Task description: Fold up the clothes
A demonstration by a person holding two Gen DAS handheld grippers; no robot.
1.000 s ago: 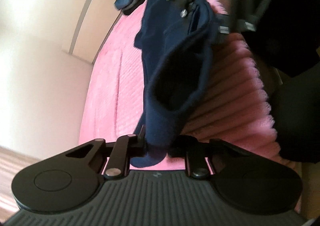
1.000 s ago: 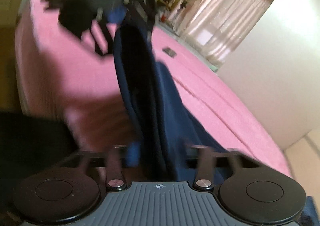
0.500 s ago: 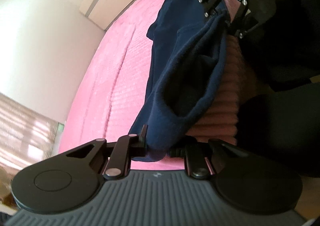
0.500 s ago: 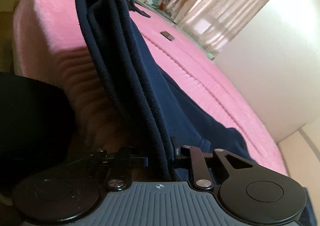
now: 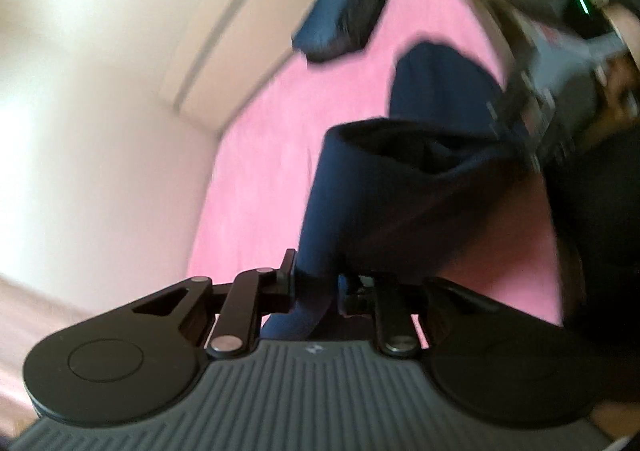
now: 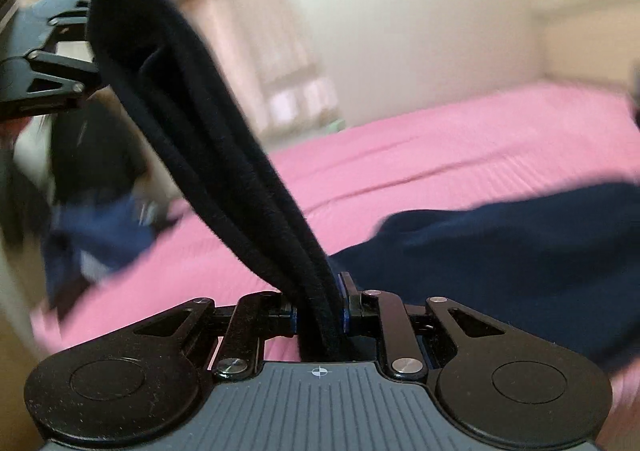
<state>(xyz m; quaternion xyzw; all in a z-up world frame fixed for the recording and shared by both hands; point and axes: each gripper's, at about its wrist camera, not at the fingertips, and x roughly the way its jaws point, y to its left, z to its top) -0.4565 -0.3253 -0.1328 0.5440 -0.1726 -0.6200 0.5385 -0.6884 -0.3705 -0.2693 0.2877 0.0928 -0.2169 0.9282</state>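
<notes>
A navy blue garment [image 5: 400, 187] hangs stretched between both grippers above a pink bed [image 5: 260, 179]. My left gripper [image 5: 316, 285] is shut on one end of its edge. In the right wrist view the same garment [image 6: 208, 155] runs as a thick folded band from my right gripper [image 6: 318, 311], which is shut on it, up to the left gripper [image 6: 60, 83] at the upper left. The rest of the cloth [image 6: 500, 251] lies on the bed [image 6: 440, 147] at the right. The right gripper [image 5: 532, 119] shows blurred at the upper right of the left wrist view.
A dark pile of other clothes [image 5: 344, 15] lies at the far end of the bed near the wall. More blue cloth [image 6: 96, 235] sits at the bed's left edge. A person's dark clothing [image 5: 596, 219] fills the right side. Pale walls surround the bed.
Both grippers have swung with the garment still held; the views have turned and blurred. The right wrist view now looks across the bed, with more cloth lying on it.
</notes>
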